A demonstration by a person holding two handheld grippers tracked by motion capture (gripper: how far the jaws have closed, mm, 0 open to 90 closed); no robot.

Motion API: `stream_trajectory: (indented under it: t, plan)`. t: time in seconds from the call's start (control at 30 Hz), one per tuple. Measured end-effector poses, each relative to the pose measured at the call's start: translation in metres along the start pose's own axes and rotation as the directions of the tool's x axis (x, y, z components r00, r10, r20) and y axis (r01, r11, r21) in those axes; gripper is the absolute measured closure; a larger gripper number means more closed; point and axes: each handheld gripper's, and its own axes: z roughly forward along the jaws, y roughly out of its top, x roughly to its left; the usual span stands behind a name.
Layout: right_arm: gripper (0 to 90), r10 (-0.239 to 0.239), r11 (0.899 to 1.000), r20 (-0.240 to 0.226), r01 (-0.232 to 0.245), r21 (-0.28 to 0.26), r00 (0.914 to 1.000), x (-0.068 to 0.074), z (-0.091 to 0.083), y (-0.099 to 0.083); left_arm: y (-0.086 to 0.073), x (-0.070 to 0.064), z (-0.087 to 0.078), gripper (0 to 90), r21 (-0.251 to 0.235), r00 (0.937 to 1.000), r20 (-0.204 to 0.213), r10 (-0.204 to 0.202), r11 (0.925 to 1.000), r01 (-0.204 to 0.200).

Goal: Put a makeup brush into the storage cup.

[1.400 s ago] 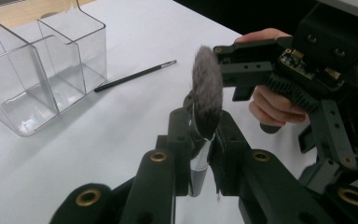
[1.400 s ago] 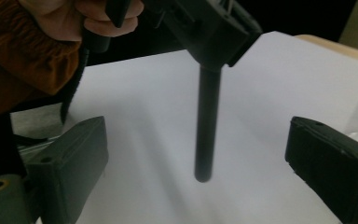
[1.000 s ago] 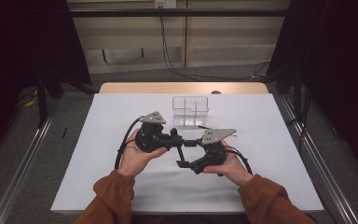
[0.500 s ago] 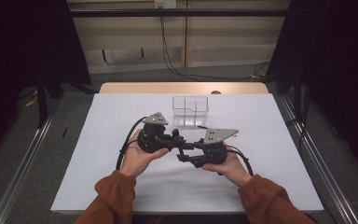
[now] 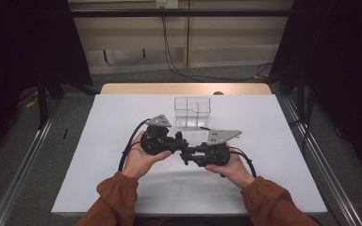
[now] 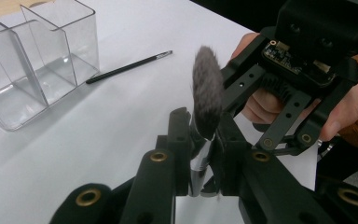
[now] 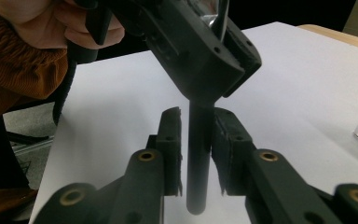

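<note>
The brush (image 6: 207, 95) is held between the two grippers above the white table (image 5: 99, 155), in front of the clear box (image 5: 193, 112). In the left gripper view the left gripper (image 6: 201, 135) pinches the brush at its shiny metal collar: the two black jaws are closed on it from either side, the collar sits in the narrow slot between them, and the grey fluffy head stands up past the fingertips (image 6: 179, 122), tilted a little toward the other gripper. The right gripper (image 7: 194, 130) takes the other end. In the right gripper view the dark handle (image 7: 197, 158) runs down between its jaws, with the butt of it ending low between the fingers (image 7: 169, 140). The right-hand pad looks pressed against the handle, while a thin sliver of light shows on the left side (so whether the grip is fully tight cannot be told). Just above these jaws the left gripper's black body crosses the view, gripping the same brush.

In the high view the two grippers meet nose to nose, left (image 5: 181, 143) and right (image 5: 188, 155), each in a hand with a rust-coloured sleeve.

A thin pencil-like brush (image 6: 128, 67) lies flat on the table just beside the box, apart from both grippers.
</note>
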Motion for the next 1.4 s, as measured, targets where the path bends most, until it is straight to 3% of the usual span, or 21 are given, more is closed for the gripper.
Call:
stream_trajectory:
  t: [0.1,0.57,0.8,0.93,1.07,1.13,1.27,1.4]
  plan:
    - [79.7,0.002,1.000,0.004,-0.002,0.000,1.0000,-0.001,0.000,0.000,0.000,0.000,0.000,79.7,0.000,1.0000,0.002,0.001,1.0000,-0.001]
    - [80.1,0.014,1.000,0.005,-0.014,-0.003,0.9999,-0.003,-0.003,-0.002,-0.003,0.000,0.003,78.5,-0.032,1.0000,0.003,-0.003,0.9995,0.003]
    - [80.2,0.013,1.000,0.013,-0.013,-0.006,0.9998,-0.004,-0.006,-0.001,-0.005,-0.004,0.007,68.8,-0.032,0.9998,-0.022,-0.002,0.9995,0.001]
    - [80.2,0.009,1.000,0.015,-0.009,-0.007,0.9998,-0.004,-0.007,-0.001,-0.005,-0.004,0.005,60.7,-0.045,0.9985,-0.054,0.004,0.9990,-0.007]
    - [80.1,0.011,1.000,0.018,-0.010,-0.011,0.9998,-0.006,-0.009,0.000,-0.007,-0.003,0.001,45.2,-0.067,0.9972,-0.075,-0.008,0.9978,0.003]
    - [80.2,0.013,1.000,0.023,-0.013,-0.013,0.9996,-0.008,-0.010,-0.001,-0.010,-0.003,0.000,42.3,-0.095,0.9953,-0.097,-0.010,0.9955,0.001]
    - [80.2,0.020,1.000,0.026,-0.019,-0.015,0.9995,-0.009,-0.011,-0.001,-0.012,-0.003,-0.003,26.6,-0.091,0.9936,-0.112,-0.014,0.9959,0.004]
    - [80.1,0.019,1.000,0.033,-0.019,-0.019,0.9993,-0.009,-0.013,0.001,-0.015,-0.002,-0.008,14.3,-0.106,0.9872,-0.156,-0.034,0.9942,0.017]
